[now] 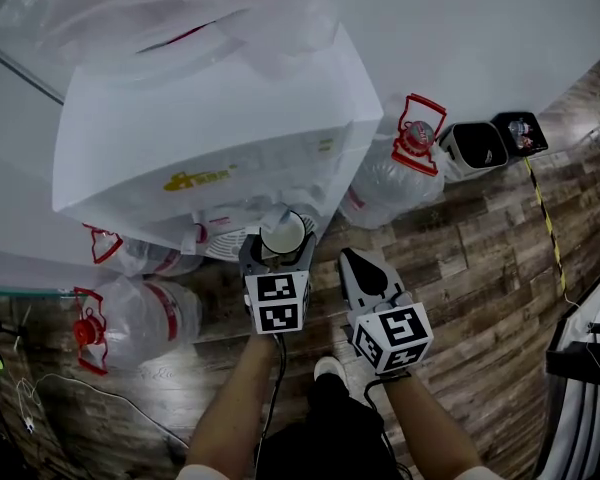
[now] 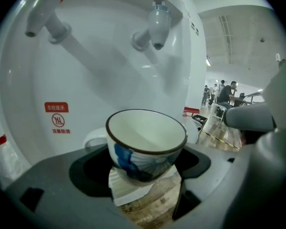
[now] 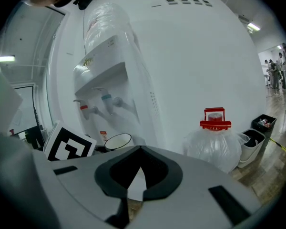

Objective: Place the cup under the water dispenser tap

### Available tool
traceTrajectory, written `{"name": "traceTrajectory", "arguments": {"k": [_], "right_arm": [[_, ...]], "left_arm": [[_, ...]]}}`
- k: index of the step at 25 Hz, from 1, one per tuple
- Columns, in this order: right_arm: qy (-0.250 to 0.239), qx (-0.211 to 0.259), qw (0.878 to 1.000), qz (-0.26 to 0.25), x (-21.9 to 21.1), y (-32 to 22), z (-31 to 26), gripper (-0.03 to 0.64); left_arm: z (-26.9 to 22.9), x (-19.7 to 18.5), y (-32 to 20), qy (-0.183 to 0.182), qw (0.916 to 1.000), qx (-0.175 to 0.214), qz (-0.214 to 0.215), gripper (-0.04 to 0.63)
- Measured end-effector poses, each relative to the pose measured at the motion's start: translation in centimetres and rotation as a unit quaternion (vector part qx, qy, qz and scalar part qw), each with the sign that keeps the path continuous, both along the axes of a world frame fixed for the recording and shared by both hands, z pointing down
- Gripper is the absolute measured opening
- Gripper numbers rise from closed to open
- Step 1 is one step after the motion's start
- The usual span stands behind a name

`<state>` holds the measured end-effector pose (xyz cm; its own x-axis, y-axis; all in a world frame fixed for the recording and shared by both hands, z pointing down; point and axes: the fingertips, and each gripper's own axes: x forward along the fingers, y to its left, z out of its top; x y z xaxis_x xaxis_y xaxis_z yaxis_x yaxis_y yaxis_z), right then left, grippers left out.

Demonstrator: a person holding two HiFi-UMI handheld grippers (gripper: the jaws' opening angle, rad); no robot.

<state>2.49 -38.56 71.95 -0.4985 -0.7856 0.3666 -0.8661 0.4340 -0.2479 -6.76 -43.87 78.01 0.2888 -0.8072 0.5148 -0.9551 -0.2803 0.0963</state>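
Note:
A white cup (image 2: 145,144) with a dark rim and blue pattern stands upright between the jaws of my left gripper (image 2: 144,173), which is shut on it. It hangs in front of the white water dispenser (image 1: 210,128), below and short of the right-hand tap (image 2: 157,25); the red-tipped tap (image 2: 43,11) is up to the left. In the head view the cup (image 1: 283,233) sits at the dispenser's lower front, above the drip tray (image 1: 225,243). My right gripper (image 1: 358,263) is shut on nothing, just right of the left gripper (image 1: 280,253). Its view catches the cup (image 3: 117,140) and both taps (image 3: 100,106).
Big plastic water jugs with red caps lie on the wooden floor: one right of the dispenser (image 1: 400,173), two to its left (image 1: 140,318). Two small bins (image 1: 490,140) stand by the wall at the right. A striped cable (image 1: 545,223) runs across the floor.

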Motion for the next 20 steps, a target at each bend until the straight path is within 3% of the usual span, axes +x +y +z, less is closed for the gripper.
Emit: {"name": "traceTrajectory", "arguments": {"k": [20], "right_arm": [[0.003,-0.026,1.0,0.0,0.5,1.7,0.8,0.021]], "left_arm": [[0.6,-0.3,-0.4,0.02,0.9991,0.001,-0.039,0.428]]}}
